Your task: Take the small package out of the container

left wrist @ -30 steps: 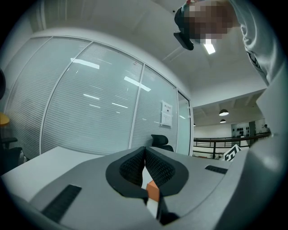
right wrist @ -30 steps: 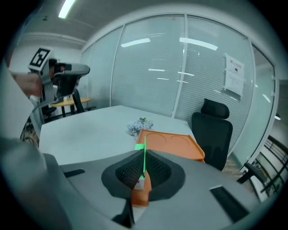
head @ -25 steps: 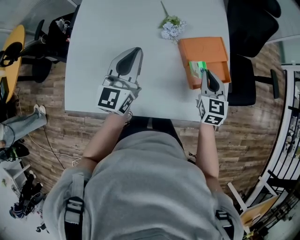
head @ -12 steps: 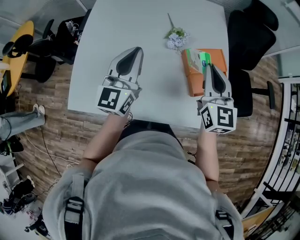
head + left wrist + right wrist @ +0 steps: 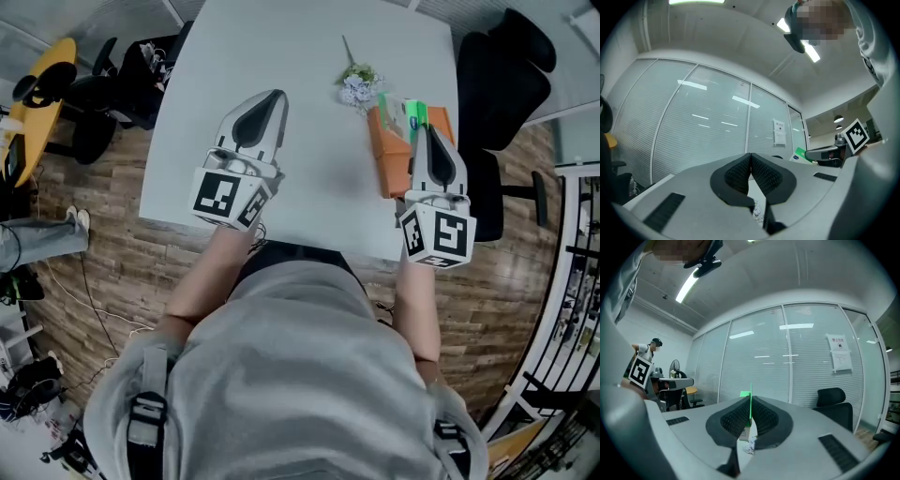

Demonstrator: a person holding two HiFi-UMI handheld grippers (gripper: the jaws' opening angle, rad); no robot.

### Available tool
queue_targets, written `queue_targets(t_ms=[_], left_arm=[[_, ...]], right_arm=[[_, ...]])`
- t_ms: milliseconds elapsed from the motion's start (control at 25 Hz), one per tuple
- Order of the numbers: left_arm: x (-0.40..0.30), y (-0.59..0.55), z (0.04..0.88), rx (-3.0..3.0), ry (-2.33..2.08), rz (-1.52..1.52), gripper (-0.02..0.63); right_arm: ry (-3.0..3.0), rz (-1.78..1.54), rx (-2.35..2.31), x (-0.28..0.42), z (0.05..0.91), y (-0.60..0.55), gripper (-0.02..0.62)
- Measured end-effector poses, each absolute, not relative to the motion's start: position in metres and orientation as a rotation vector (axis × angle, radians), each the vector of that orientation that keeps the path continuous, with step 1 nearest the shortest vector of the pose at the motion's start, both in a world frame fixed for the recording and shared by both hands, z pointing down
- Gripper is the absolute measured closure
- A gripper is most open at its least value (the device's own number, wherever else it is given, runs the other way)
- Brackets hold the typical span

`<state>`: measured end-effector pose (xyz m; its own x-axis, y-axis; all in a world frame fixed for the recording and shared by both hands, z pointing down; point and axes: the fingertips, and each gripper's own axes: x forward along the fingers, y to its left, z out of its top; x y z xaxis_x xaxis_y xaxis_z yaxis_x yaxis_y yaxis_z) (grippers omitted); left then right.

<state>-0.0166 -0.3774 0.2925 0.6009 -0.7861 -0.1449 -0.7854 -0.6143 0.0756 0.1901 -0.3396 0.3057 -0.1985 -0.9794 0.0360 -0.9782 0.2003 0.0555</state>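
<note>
My right gripper (image 5: 427,139) is shut on the edge of a small green and white package (image 5: 406,116), held up above the orange container (image 5: 392,157) at the table's right side. In the right gripper view the package's thin green edge (image 5: 750,405) is pinched between the ribbed pads (image 5: 737,418). My left gripper (image 5: 265,105) hovers over the middle of the white table (image 5: 328,169), shut with nothing between its pads (image 5: 765,174). The package also shows in the left gripper view as a green and white corner (image 5: 801,155) beside the right gripper.
A small bunch of pale flowers (image 5: 357,84) lies on the table just beyond the container. A black office chair (image 5: 497,84) stands at the table's right. More chairs and a yellow table (image 5: 37,94) stand on the wooden floor at the left.
My right gripper has lifted the package up out of the orange container and tilted upward. The left gripper has stayed where it was.
</note>
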Motion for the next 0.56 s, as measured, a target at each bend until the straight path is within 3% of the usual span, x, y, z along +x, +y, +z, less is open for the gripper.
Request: queue_targets(t_ms=[560], left_arm=[[-0.026, -0.372, 0.277, 2.822, -1.374, -0.289, 0.586]], right_arm=[[-2.369, -0.038, 1.959, 0.181, 0.300, -0.339, 0.546]])
